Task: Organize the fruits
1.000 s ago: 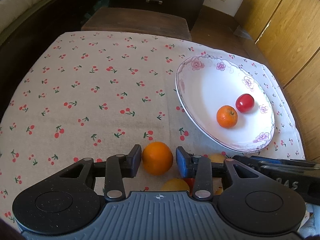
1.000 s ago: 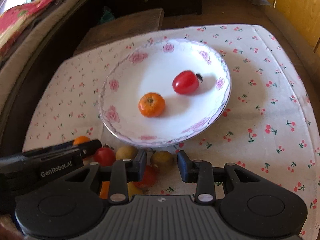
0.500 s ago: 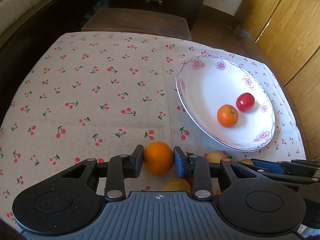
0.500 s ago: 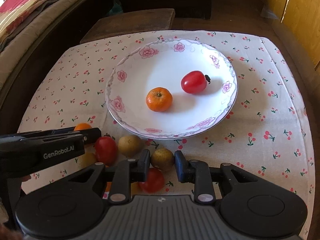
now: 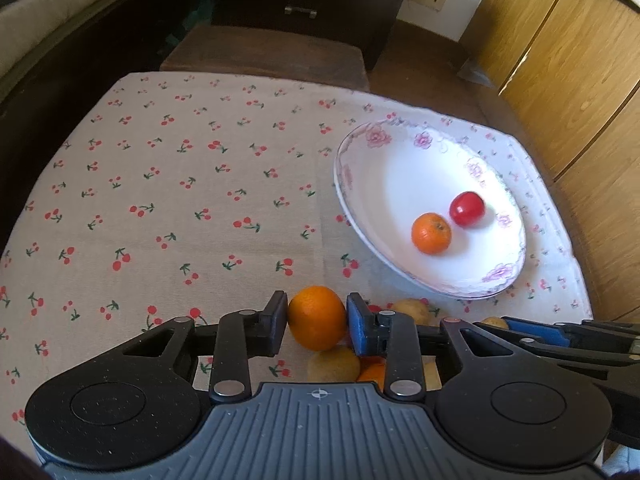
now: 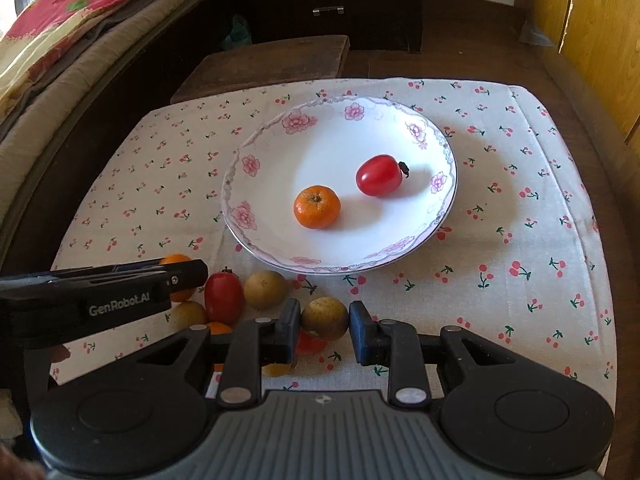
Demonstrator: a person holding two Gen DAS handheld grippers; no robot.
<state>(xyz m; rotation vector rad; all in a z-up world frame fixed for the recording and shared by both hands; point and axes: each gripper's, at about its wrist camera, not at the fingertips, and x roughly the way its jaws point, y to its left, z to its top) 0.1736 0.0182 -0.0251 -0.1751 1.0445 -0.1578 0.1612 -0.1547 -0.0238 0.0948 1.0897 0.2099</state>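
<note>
A white floral plate [image 5: 384,168] [image 6: 280,152] holds a small orange [image 5: 431,233] [image 6: 317,207] and a red tomato [image 5: 467,209] [image 6: 379,175]. My left gripper [image 5: 317,322] is shut on an orange [image 5: 317,317], both pads touching its sides; it also shows in the right wrist view [image 6: 176,260]. My right gripper [image 6: 325,320] is shut on a brown round fruit [image 6: 325,317]. Loose fruit lies in front of the plate: a red tomato [image 6: 224,297], another brown fruit [image 6: 265,289] and more partly hidden under the grippers.
A cherry-print cloth [image 5: 160,200] [image 6: 520,220] covers the table. A dark wooden stool [image 5: 264,52] stands beyond the far edge. Wooden cabinets [image 5: 568,80] are on the right, a sofa with a cushion [image 6: 60,40] on the left.
Both grippers closed: the left onto the orange, the right onto the brown fruit. Both views have drawn back a little, with more of the room in sight.
</note>
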